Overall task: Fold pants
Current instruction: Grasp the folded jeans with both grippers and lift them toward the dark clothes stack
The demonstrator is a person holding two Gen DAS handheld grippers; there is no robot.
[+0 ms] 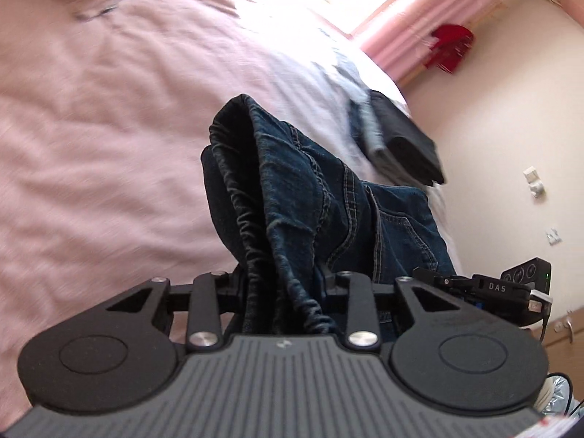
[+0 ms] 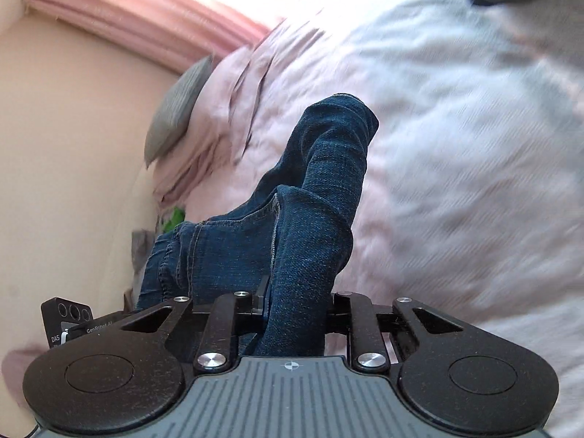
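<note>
My left gripper (image 1: pixel 283 284) is clamped on the gathered elastic waistband of the jeans (image 1: pixel 310 197), the denim bunched between its jaws and rising toward twelve o'clock in the left wrist view. My right gripper (image 2: pixel 295 303) is pinched shut on a leg of the same jeans (image 2: pixel 303 226), which stands up from the jaws toward twelve o'clock and folds over at its tip. In the right wrist view the rest of the denim runs off toward nine o'clock, where I see the other gripper's housing at the frame's lower left. The pants are held up off the pink bedspread (image 1: pixel 109 127), which fills the background and is smeared by blur. At two o'clock in the left view a stack of dark folded clothes (image 1: pixel 405 138) sits near the bed's edge. Further out, a pink curtain (image 1: pixel 430 22) hangs by the bright window, with something red (image 1: pixel 450 49) against the wall. In the right view a grey pillow (image 2: pixel 179 109) lies at ten o'clock.
</note>
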